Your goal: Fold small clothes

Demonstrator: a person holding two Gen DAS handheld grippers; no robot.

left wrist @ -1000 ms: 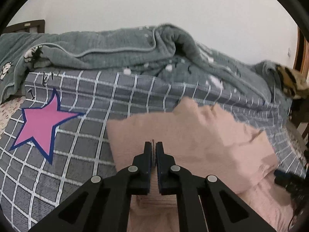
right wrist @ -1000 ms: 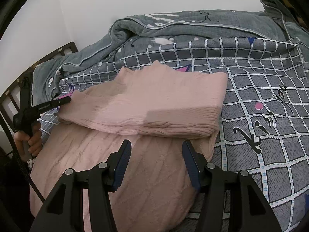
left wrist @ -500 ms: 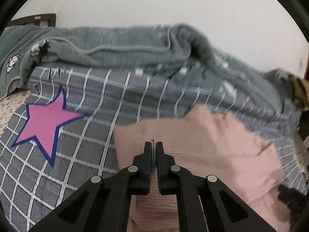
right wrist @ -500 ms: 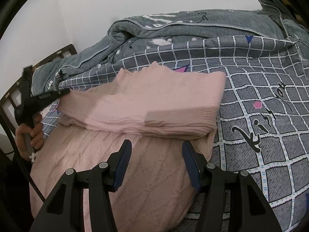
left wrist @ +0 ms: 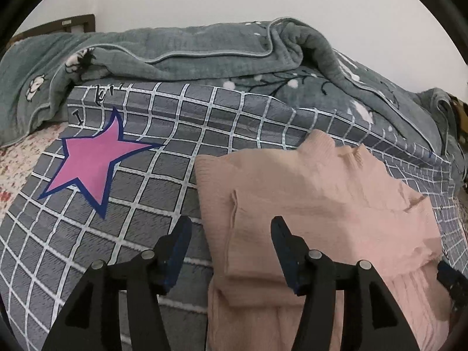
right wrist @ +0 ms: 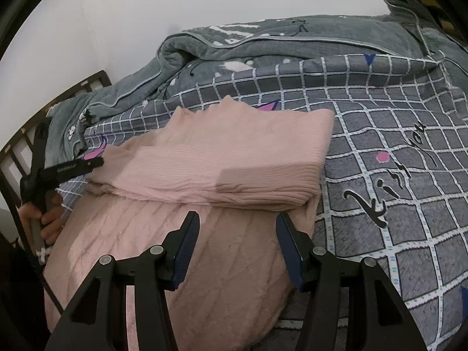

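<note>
A pink knit sweater [left wrist: 316, 204] lies on the grey checked bedsheet [left wrist: 146, 204], its top half folded down over the lower half. In the right wrist view the fold [right wrist: 222, 163] lies across the lower body [right wrist: 175, 257]. My left gripper [left wrist: 231, 234] is open and empty, just above the folded layer's left edge. It also shows in the right wrist view [right wrist: 73, 166] at the sweater's left side. My right gripper [right wrist: 237, 231] is open and empty over the lower body, near the folded edge. Its tip shows in the left wrist view [left wrist: 450, 278].
A rumpled grey-green blanket [left wrist: 204, 58] is heaped along the back of the bed against the white wall. A pink star [left wrist: 93, 169] is printed on the sheet left of the sweater. A dark wooden bed frame [right wrist: 17, 152] runs along the left.
My left gripper has opened and let go of the sweater's folded layer, which now rests on the lower half. My right gripper stays open and still.
</note>
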